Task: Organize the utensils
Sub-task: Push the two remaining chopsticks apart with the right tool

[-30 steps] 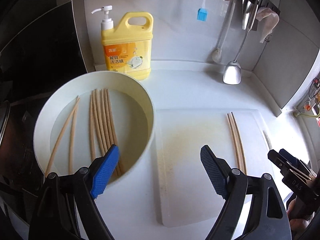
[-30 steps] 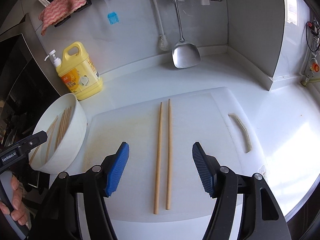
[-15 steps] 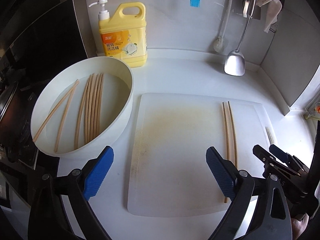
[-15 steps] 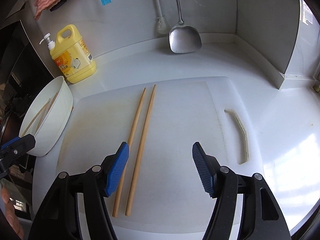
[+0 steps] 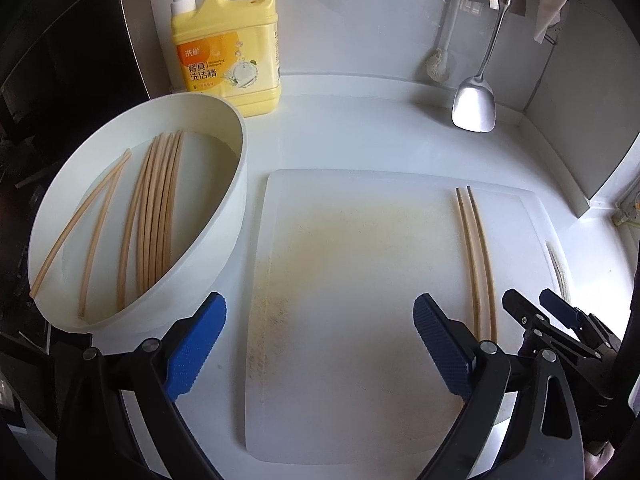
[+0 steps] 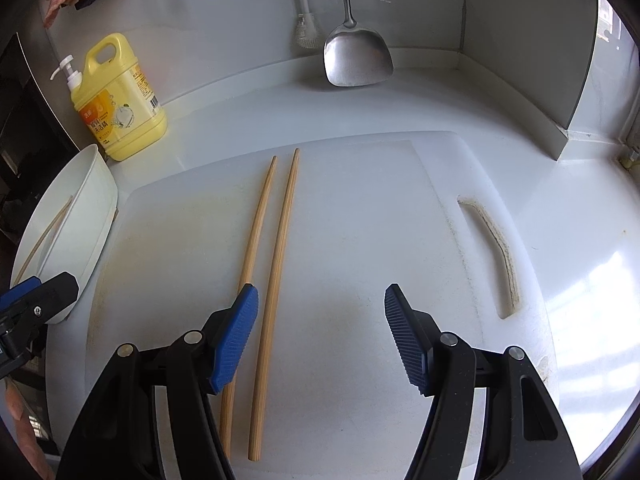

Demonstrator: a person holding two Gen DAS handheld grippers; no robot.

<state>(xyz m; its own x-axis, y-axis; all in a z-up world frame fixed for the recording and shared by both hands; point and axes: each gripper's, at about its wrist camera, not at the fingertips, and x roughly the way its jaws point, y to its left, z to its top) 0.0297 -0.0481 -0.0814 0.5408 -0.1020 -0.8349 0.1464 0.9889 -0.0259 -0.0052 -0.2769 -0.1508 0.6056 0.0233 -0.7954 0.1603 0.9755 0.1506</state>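
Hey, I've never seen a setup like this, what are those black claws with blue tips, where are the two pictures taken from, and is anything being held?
They are two hand-held grippers, each with its own camera looking along its fingers. One picture looks from the left gripper, the other from the right gripper. On the counter: a white cutting board with a pair of chopsticks, a white bowl with more chopsticks, a yellow detergent bottle. Both grippers are open, holding nothing.

Both views aimed steeply down from close above counter. Cutting board [image 5: 352,320] [image 6: 360,240], chopstick pair [image 5: 476,264] [image 6: 272,272], bowl [image 5: 224,216] [image 6: 92,216] shared.
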